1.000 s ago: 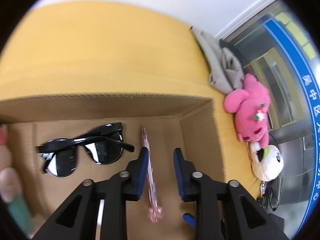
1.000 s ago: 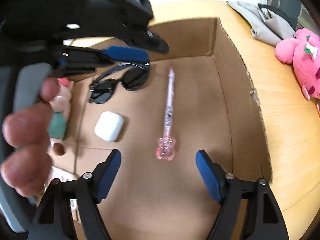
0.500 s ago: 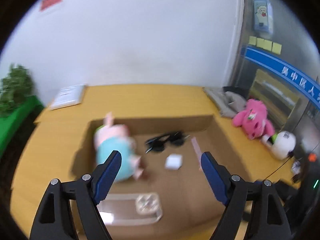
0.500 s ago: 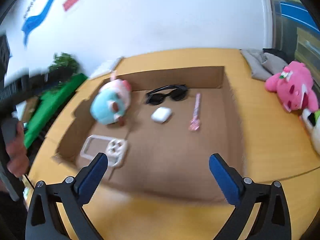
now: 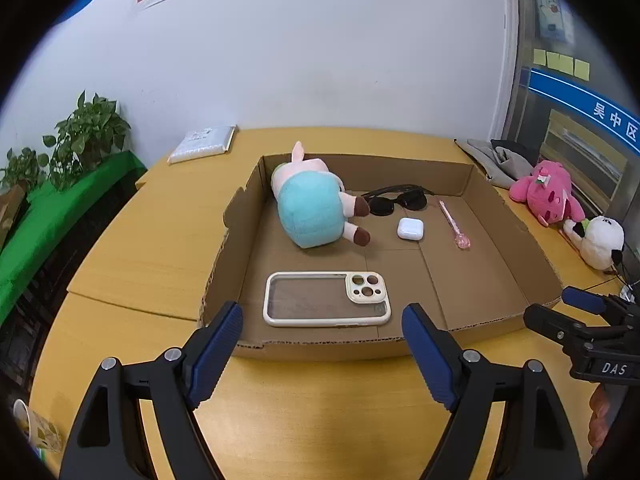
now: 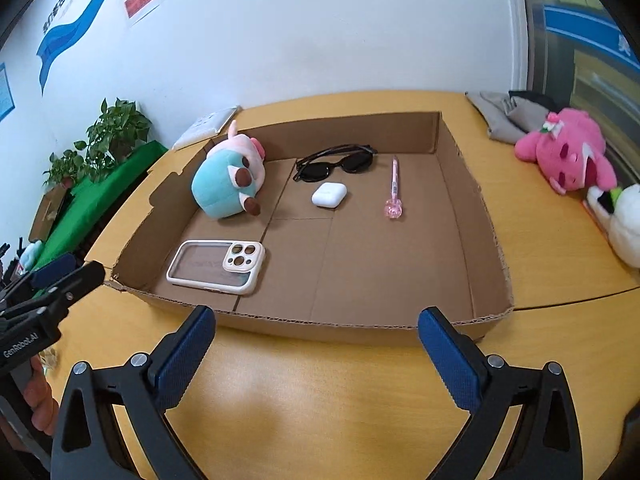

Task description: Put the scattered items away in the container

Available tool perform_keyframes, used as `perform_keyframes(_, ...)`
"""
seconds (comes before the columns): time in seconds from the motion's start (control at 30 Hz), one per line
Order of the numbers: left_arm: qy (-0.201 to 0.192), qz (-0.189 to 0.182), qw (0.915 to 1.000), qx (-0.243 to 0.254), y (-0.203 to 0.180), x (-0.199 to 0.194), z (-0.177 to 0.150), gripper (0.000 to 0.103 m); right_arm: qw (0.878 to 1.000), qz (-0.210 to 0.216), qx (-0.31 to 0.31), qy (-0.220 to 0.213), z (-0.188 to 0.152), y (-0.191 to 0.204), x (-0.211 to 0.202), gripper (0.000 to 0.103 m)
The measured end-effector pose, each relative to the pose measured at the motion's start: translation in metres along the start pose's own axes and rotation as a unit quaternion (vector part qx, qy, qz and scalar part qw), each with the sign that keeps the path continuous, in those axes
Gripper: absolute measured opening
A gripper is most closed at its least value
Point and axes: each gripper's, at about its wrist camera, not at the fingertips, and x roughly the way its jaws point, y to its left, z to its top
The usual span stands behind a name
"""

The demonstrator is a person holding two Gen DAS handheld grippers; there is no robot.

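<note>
The cardboard box (image 6: 460,184) sits open-topped on the yellow desk (image 6: 320,392); all positions below are given relative to the box. Inside it, against the far-left wall, lies a teal-and-pink plush toy (image 6: 226,184) on its side. At the far wall, centre, lie black sunglasses (image 6: 334,162). A white earbud case (image 6: 329,195) rests just in front of the sunglasses, apart from them. A pink pen (image 6: 394,188) lies to the right of the case, its charm end pointing toward the near wall. A cream phone case (image 6: 218,266) lies flat in the near-left corner, camera cut-outs up.

The left hand-held gripper (image 5: 322,344) hangs outside the near wall, above the desk, jaws apart with nothing between them; its jaws have just been opening. The right hand-held gripper (image 6: 316,346) hangs outside the near wall likewise, jaws spread wide and empty, also just opened.

Outside the box, to its right on the desk, lie a pink plush (image 6: 568,152), a white plush (image 5: 600,240) and grey cloth (image 6: 504,118). To its left stand potted plants (image 6: 108,136).
</note>
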Motion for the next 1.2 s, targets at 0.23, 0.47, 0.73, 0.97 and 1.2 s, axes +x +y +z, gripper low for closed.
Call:
perform_keyframes(0.23,-0.015,0.004,0.9999,-0.002,-0.0012,-0.0018,-0.0032,0.082,1.000,-0.004,-0.012,-0.010,-0.0005,0.0058,-0.0069,0.103)
perform_keyframes(0.47,-0.016,-0.010,0.9995,-0.024,0.0032,0.0009,-0.0028,0.082,1.000,-0.003,-0.020,-0.012,-0.0017,0.0079,-0.0042,0.103)
perform_keyframes(0.73,-0.017,-0.003,0.9996,-0.022,0.0013,0.0020,-0.0038,0.082,1.000,0.002,-0.024,-0.006,-0.0032,0.0078,0.0003,0.103)
perform_keyframes(0.97,-0.018,0.000,0.9996,-0.024,0.0011,0.0036,-0.0033,0.082,1.000,0.001,-0.024,-0.009,-0.0032,0.0072,-0.0044,0.103)
perform_keyframes(1.2,-0.013,-0.004,0.9995,-0.029,0.0016,0.0060,-0.0049,0.082,0.999,0.003,-0.031,-0.007,-0.0044,0.0092,-0.0062,0.103)
